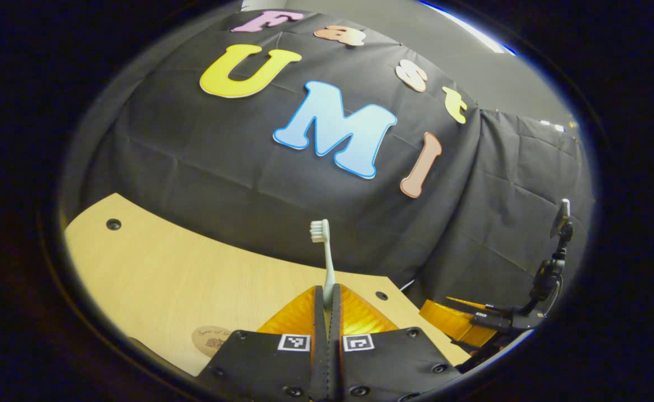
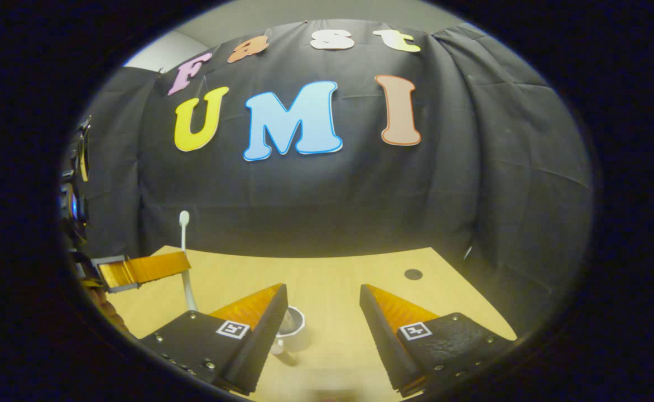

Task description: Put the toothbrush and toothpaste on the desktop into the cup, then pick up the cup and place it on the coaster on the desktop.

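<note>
Closest to the lens in the left gripper view, the left gripper (image 1: 328,290) is seen with its two fingers drawn almost together, and the handle of the toothbrush (image 1: 323,254) is pinched between them; the brush stands upright, bristle head at the top, raised above the wooden tabletop (image 1: 154,279). Low at the left of that view, close to the tabletop's near edge, the round coaster (image 1: 208,339) lies flat, partly cut off by the gripper body. Two dark holes are set in the tabletop, one near its far left corner and one toward its right edge. Further right, beyond the tabletop's right edge, the right gripper (image 1: 461,324) is partly seen, with a dark mount rising above it. In the right gripper view, the left gripper (image 2: 148,267) appears at the left over the tabletop's left edge, the toothbrush (image 2: 184,251) upright in its grip. Nearer the middle, the right gripper (image 2: 322,301) is held with its jaws wide apart and nothing between them. Just inside its left finger, the white cup (image 2: 294,326) stands on the tabletop (image 2: 332,273), partly hidden by that finger, and a small tube-like item, possibly the toothpaste, lies just in front of it, too blurred to be told for certain.
</note>
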